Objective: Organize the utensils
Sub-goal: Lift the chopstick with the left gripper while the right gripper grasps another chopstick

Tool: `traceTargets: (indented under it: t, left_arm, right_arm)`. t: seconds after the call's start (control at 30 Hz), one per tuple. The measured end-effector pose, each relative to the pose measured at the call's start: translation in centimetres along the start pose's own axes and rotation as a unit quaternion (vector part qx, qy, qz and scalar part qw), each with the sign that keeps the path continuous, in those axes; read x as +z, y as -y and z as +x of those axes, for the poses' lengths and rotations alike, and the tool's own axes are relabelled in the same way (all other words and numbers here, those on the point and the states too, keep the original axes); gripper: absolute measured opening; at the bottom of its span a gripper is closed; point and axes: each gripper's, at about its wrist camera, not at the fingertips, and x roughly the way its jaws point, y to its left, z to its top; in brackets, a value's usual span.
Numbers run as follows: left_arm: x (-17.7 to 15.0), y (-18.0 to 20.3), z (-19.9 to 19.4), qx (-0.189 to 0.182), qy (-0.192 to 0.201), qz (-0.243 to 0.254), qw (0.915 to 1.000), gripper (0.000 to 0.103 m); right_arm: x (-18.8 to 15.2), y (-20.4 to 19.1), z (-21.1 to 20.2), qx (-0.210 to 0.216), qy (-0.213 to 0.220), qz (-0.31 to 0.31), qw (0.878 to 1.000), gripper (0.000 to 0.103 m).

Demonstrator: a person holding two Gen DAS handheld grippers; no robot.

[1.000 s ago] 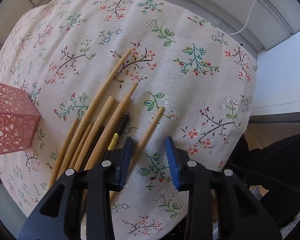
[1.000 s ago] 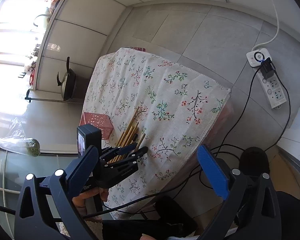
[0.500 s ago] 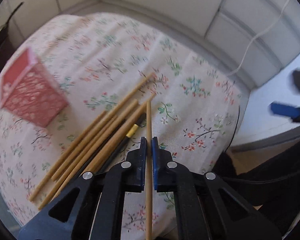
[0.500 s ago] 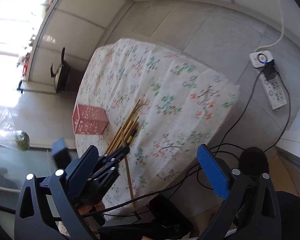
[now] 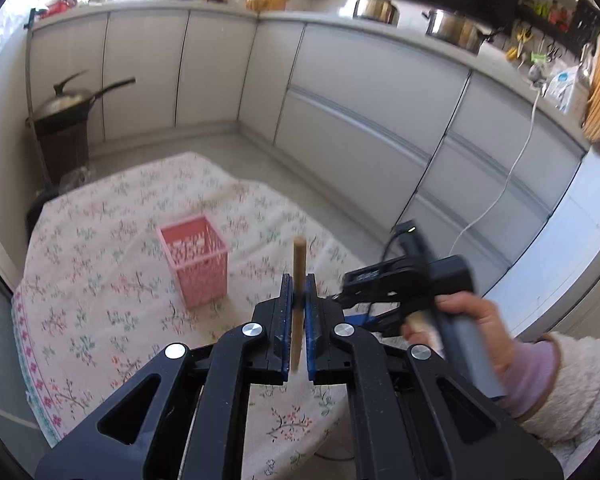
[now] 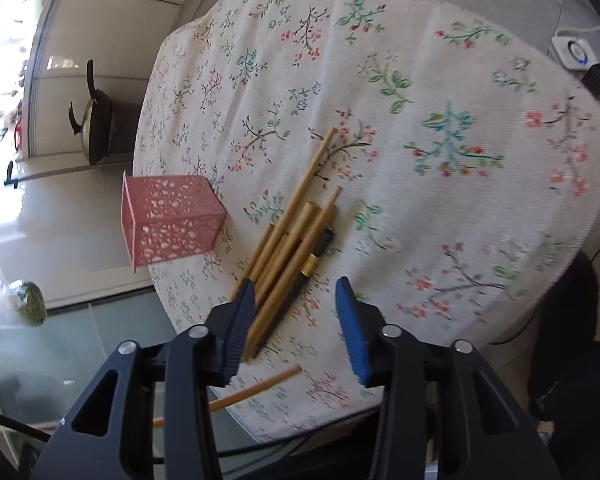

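Observation:
My left gripper [image 5: 298, 284] is shut on a wooden chopstick [image 5: 298, 264] and holds it upright above the floral tablecloth, right of the pink perforated basket [image 5: 194, 258]. My right gripper [image 6: 296, 300] is open and hangs over the near ends of a bundle of several wooden chopsticks [image 6: 292, 232] with one dark chopstick [image 6: 300, 284] lying on the cloth. The pink basket [image 6: 168, 220] stands left of the bundle. The held chopstick [image 6: 256, 390] shows as a slanted stick below the right gripper's fingers. The right gripper also shows in the left wrist view [image 5: 396, 284], held by a hand.
The round table [image 6: 460, 80] carries a floral cloth whose edge is close to the bundle. A wok on a dark stand [image 5: 66, 120] is beyond the table. White cabinets [image 5: 340, 100] line the room. A power strip [image 6: 576, 50] lies on the floor.
My left gripper closed on one chopstick, lifted it off the cloth and tilted up to face the room. My right gripper came down close over the bundle.

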Motion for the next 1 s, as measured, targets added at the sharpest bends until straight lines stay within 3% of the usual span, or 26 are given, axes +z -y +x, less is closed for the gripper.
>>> traceTargets:
  t: [0.07, 0.17, 0.33, 0.53, 0.63, 0.83, 1.0]
  left_arm:
    - [0.4, 0.1, -0.7, -0.007, 0.015, 0.002, 0.9999, 0.005]
    - [0.7, 0.0, -1.1, -0.009, 0.031, 0.003, 0.9995, 0.005]
    - [1.4, -1.1, -2.4, -0.015, 0.051, -0.012, 0.9985, 0.005]
    - [1.5, -1.5, -2.1, -0.009, 0.052, -0.020, 0.9984, 0.005]
    - [1.5, -2.0, -2.3, -0.002, 0.055, -0.033, 0.9980, 0.005]
    - [1.6, -2.7, -2.8, 0.007, 0.069, -0.054, 0.9961, 0.005]
    - [1.7, -3.2, -3.5, 0.018, 0.087, -0.077, 0.9931, 0.005]
  right_arm:
    - [0.7, -0.2, 0.7, 0.004, 0.002, 0.011, 1.000, 0.029]
    - [1.9, -0.4, 1.7, -0.022, 0.014, 0.020, 0.999, 0.021]
    - [2.6, -0.5, 2.5, -0.079, 0.024, 0.021, 0.996, 0.020]
    - [3.7, -0.2, 4.2, -0.083, 0.012, 0.027, 0.996, 0.020]
    - [4.1, -0.5, 5.1, -0.090, 0.017, 0.022, 0.996, 0.012]
    - [3.9, -1.6, 3.0, -0.077, 0.064, -0.025, 0.995, 0.005]
    - [2.1, -4.0, -0.9, -0.072, 0.114, -0.102, 0.986, 0.005]
